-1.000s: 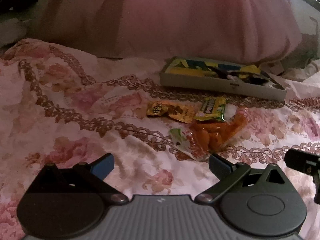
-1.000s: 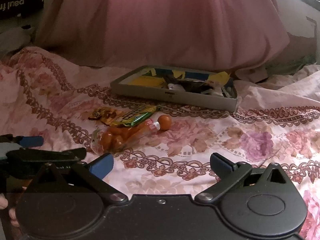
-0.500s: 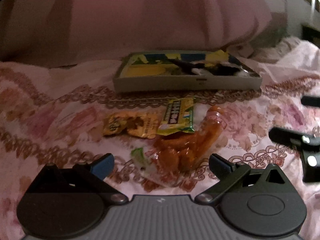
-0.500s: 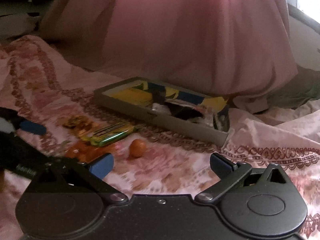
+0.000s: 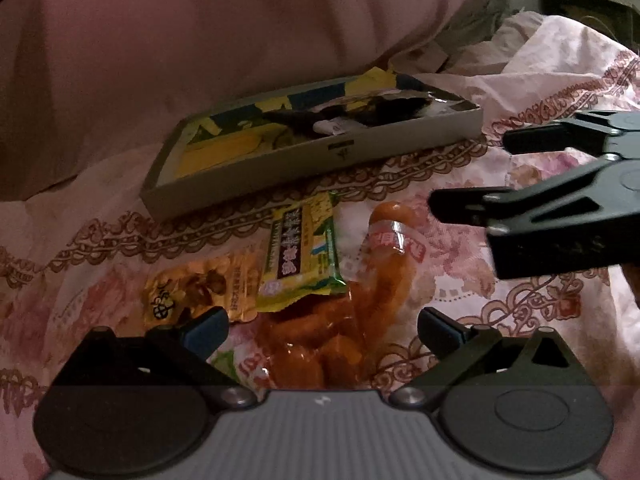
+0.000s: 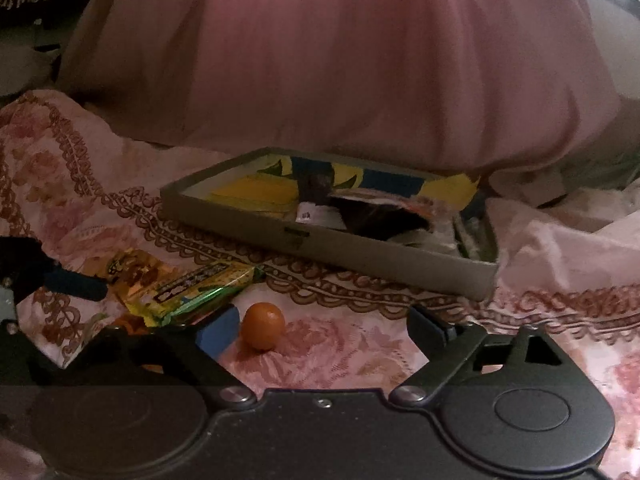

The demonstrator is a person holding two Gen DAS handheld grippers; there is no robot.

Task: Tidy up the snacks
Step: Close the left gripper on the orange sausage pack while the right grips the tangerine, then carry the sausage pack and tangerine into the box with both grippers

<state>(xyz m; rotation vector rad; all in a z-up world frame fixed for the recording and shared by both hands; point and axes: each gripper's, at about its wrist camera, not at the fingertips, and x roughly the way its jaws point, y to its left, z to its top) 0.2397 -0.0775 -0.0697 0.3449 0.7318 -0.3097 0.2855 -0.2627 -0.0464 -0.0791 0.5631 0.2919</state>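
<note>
Tongs (image 5: 320,324) over half-hidden sausages (image 5: 320,344) (blurry)

A clear bag of orange sausages (image 5: 320,344) lies on the floral bedspread (image 5: 100,200), a yellow-green snack bar (image 5: 300,256) across its top and a golden packet (image 5: 196,292) beside it. Behind them, a shallow grey box (image 5: 320,156) holds dark wrappers.

Bedroom, floral bedspread (image 5: 540,64), pink pillow (image 6: 360,60)

Floral bedspread (image 5: 460,280) carries grey box (image 5: 280,172), snack packets (image 5: 300,256), possibly sausages (image 5: 384,280).
</note>
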